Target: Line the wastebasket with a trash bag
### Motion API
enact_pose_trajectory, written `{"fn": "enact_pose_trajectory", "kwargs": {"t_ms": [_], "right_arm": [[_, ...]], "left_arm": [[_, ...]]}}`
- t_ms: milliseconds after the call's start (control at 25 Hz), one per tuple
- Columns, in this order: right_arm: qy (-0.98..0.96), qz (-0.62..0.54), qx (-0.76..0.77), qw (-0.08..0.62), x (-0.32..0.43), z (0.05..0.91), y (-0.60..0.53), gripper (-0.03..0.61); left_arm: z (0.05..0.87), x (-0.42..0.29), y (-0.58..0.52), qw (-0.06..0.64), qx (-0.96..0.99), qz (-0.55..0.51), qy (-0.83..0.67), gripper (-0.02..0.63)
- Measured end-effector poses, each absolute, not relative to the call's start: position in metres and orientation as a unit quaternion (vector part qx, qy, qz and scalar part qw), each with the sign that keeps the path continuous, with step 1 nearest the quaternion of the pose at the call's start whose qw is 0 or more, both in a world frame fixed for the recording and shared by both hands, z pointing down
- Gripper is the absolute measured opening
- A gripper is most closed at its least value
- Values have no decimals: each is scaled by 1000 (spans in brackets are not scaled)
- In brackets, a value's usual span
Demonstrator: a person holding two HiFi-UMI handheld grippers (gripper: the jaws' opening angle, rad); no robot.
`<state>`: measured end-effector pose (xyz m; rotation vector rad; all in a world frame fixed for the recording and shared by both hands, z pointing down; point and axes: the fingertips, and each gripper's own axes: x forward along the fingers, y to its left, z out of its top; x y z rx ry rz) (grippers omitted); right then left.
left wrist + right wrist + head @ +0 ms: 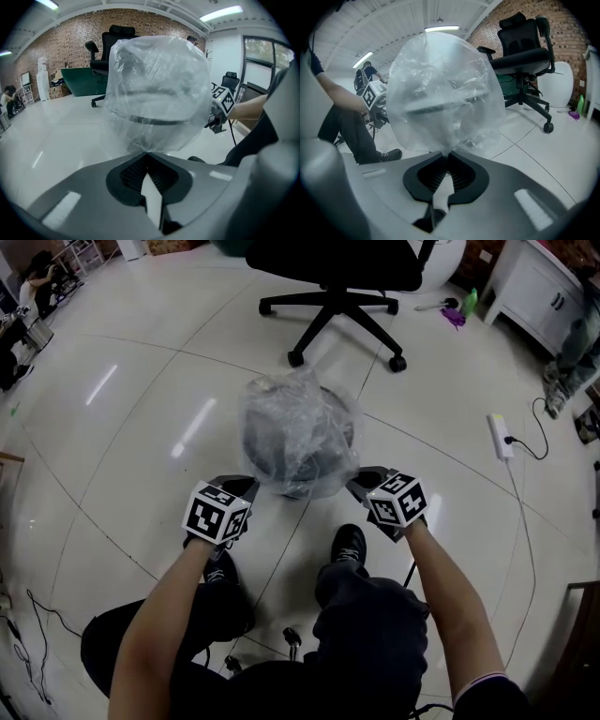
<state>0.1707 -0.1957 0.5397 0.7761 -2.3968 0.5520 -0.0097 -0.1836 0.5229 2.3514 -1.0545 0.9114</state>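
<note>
- The bag (298,423) is ballooning over the basket (281,465), which is standing on the floor (141,427) just beyond the person's shoes (349,545), with the chair (337,277) farther off; trapped air is puffing the film up, so the bag may be riding above the rim rather than sinking inside.
- The left gripper (247,487) is clamping a small tuck of film at the bag's near-left edge, with its jaws pressed together on it; the right gripper (360,483) is doing the same at the near-right edge; both bites are looking thin, right at the jaw tips, so a sharp tug could be sliding the film out of one of them.
- If one edge is coming free while the other is being pulled, the bag could be skewing across the opening and bunching on one side.
- The film's far edge is not showing clearly in any view, so I cannot tell whether it is hooked over the far rim; drawing both near corners down and toward the person could be peeling it off there.
- The film is looking very thin; stretching it hard over the rim could be tearing it at the two pinch points.
- Nothing is holding the basket; a pull toward the near side could be tipping it or sliding it toward the shoes.
</note>
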Motion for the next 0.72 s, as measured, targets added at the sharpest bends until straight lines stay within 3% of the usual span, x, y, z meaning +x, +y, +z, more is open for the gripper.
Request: {"fn": "enact_pose_trajectory", "kwargs": {"t_ms": [720], "right_arm": [[-873,248,294,300,178,595,-212,2]], "left_arm": [[596,-7,-192,255,826,356,-354,12]]}}
